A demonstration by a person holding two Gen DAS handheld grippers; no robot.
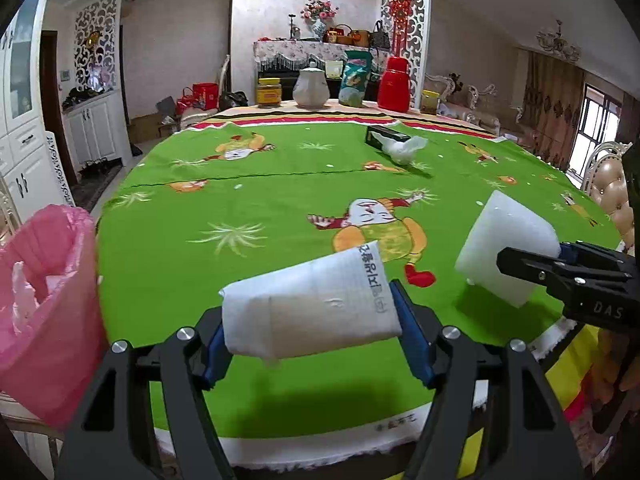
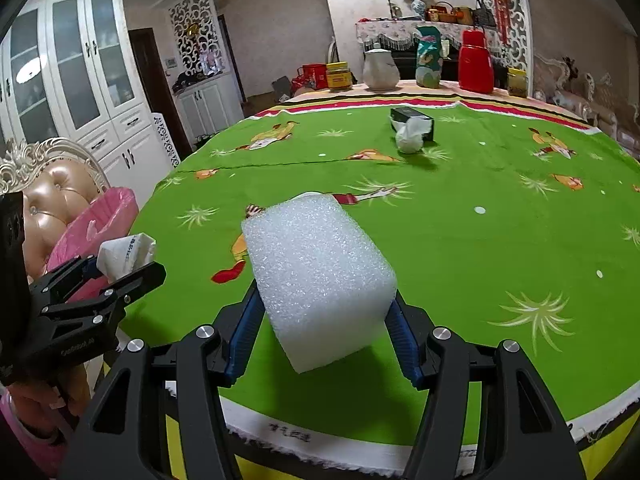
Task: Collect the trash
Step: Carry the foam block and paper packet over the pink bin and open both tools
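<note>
A crumpled white paper wrapper (image 1: 312,304) with printed characters is clamped between the blue pads of the left hand-held gripper (image 1: 310,340), raised over the desk's (image 1: 248,208) near edge. Beside it, the right hand-held gripper (image 2: 324,328) grips a white foam block (image 2: 320,276), also lifted off the green cloth. A pink-lined bin (image 1: 44,300) stands just off the desk's left edge. Toward the far edge lie a crumpled tissue (image 1: 402,150) and a dark box (image 1: 386,136), touching.

The left gripper (image 1: 312,320) is clamping a white foam sheet (image 1: 308,312) between its blue pads, tilted downward. Just beside it, the right gripper (image 2: 320,320) is squeezing a foam block (image 2: 316,272), likewise tilted.
</note>
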